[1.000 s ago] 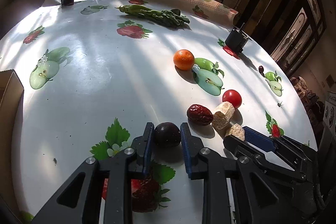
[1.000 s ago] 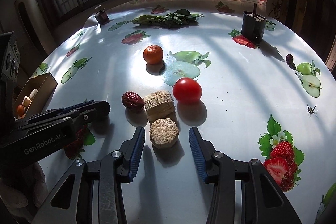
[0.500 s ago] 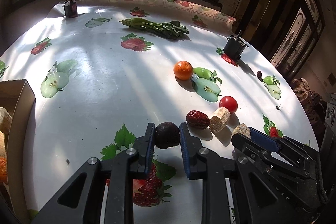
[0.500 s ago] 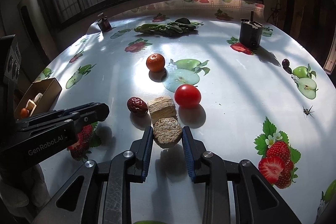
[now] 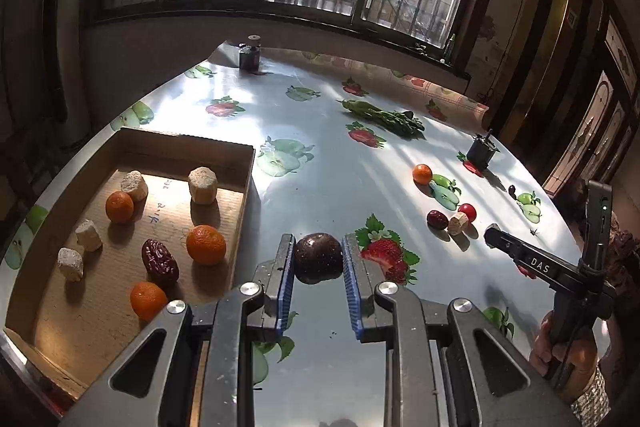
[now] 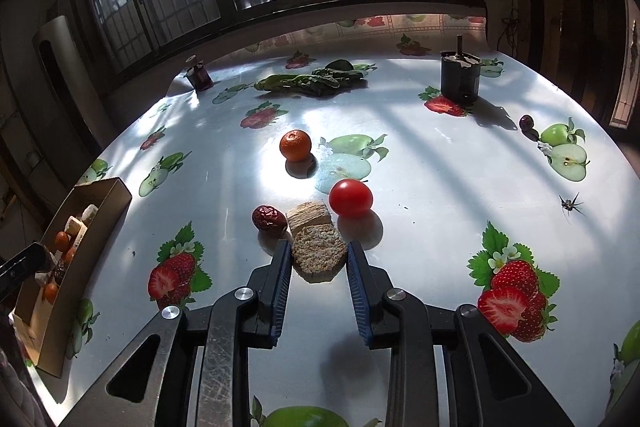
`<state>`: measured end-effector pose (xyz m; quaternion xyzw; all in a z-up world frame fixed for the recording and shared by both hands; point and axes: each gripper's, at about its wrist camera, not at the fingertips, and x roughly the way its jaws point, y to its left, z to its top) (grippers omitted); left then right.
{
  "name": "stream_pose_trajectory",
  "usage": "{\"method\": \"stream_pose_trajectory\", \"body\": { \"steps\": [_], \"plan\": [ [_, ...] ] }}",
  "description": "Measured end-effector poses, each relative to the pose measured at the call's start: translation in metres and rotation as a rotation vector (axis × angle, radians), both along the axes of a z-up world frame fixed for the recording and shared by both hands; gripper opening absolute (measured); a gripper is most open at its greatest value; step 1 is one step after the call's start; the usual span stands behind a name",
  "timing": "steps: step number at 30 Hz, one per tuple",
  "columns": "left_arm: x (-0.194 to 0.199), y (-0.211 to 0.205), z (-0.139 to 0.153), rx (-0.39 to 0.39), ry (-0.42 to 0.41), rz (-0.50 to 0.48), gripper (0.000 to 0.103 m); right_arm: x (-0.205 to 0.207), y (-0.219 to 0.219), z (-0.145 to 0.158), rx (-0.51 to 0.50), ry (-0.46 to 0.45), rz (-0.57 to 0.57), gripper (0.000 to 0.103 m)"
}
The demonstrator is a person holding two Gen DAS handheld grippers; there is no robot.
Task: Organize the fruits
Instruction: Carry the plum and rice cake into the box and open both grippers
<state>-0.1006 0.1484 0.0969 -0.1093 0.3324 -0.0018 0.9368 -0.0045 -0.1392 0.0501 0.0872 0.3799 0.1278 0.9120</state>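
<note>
Nearby, a tomato (image 6: 351, 197) and red date (image 6: 269, 219) crowd the held sugarcane chunk (image 6: 318, 252).

You have three oranges (image 5: 206, 244) in the box (image 5: 248, 183), one orange (image 6: 295, 145) outside; four pale chunks (image 5: 203, 179) boxed, two chunks (image 6: 319, 253) loose; perhaps three dates (image 5: 160, 262) in all; one tomato (image 6: 351, 197).

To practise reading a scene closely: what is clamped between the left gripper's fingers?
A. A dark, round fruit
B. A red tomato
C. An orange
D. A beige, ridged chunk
A: in the left wrist view the left gripper is shut on the dark fruit, its blue fingers pressing on both sides, beside the box; the beige chunk sits in the right gripper.
</note>
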Motion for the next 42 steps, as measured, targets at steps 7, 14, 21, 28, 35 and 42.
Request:
{"method": "stream_pose_trajectory", "body": {
  "steps": [7,14,21,28,35,42],
  "plan": [
    [-0.046,0.096,0.01,0.014,-0.044,0.254,0.022,-0.038,0.057,0.03,0.122,0.005,0.151,0.03],
    [-0.06,0.149,-0.009,0.016,0.028,0.371,0.022,-0.071,0.168,0.042,0.128,0.017,0.409,0.03],
    [-0.054,0.158,-0.036,0.025,0.105,0.347,0.023,-0.092,0.253,0.024,0.069,0.056,0.564,0.031],
    [-0.04,0.169,-0.057,0.023,0.187,0.357,0.023,-0.096,0.304,-0.003,-0.03,0.105,0.66,0.031],
    [-0.02,0.172,-0.071,0.025,0.27,0.355,0.023,-0.088,0.329,-0.018,-0.105,0.14,0.679,0.031],
    [-0.015,0.173,-0.072,0.006,0.256,0.343,0.024,-0.079,0.339,-0.021,-0.169,0.099,0.644,0.031]
  ]
}}
